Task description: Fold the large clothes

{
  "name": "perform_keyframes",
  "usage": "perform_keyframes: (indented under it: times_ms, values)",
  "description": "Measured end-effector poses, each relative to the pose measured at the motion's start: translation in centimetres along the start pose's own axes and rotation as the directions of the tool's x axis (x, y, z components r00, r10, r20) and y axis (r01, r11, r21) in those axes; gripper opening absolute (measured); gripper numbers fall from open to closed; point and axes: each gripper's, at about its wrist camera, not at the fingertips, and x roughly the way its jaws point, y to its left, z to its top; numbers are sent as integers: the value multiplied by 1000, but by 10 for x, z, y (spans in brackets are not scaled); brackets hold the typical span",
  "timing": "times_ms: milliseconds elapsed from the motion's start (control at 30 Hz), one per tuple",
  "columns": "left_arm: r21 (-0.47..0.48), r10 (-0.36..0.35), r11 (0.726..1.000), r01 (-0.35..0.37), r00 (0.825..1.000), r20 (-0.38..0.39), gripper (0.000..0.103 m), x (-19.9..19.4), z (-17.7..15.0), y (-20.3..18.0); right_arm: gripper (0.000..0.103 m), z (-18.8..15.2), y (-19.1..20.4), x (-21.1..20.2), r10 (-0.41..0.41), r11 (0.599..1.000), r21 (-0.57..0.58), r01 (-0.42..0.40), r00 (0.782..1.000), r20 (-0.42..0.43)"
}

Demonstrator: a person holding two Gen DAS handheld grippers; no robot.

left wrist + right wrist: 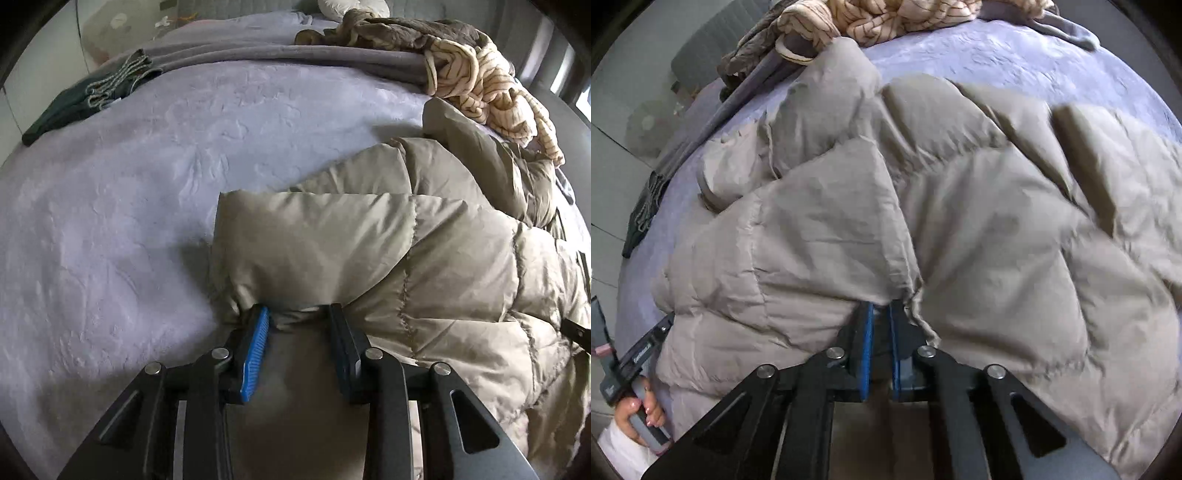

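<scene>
A large beige quilted puffer jacket (424,258) lies on a lavender bedspread (147,184). My left gripper (299,314) has its jaws apart around a bunched edge of the jacket's near left corner, with fabric between the blue pads. In the right wrist view the jacket (923,203) fills most of the frame. My right gripper (881,310) is shut on a gathered fold of the jacket's near edge. The left gripper's body and the hand holding it (635,398) show at the lower left of that view.
A dark green garment (85,99) lies at the bed's far left. A striped cream and brown blanket pile (480,74) sits at the far right. A folded grey blanket (277,59) runs across the back. The lavender bedspread spreads out to the left of the jacket.
</scene>
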Motion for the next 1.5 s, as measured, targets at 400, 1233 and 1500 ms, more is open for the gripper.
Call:
perform_keyframes:
  times_ms: [400, 1233, 1500]
  values:
    - [73, 20, 997, -18, 999, -27, 36, -54, 4, -32, 33, -18, -52, -60, 105, 982, 154, -105, 994, 8]
    - [304, -55, 948, 95, 989, -138, 103, -74, -53, -271, 85, -45, -281, -133, 107, 755, 623, -206, 975, 193]
    - [291, -49, 951, 108, 978, -204, 103, -62, -58, -301, 85, -31, -339, -143, 4, 705, 674, -222, 951, 309]
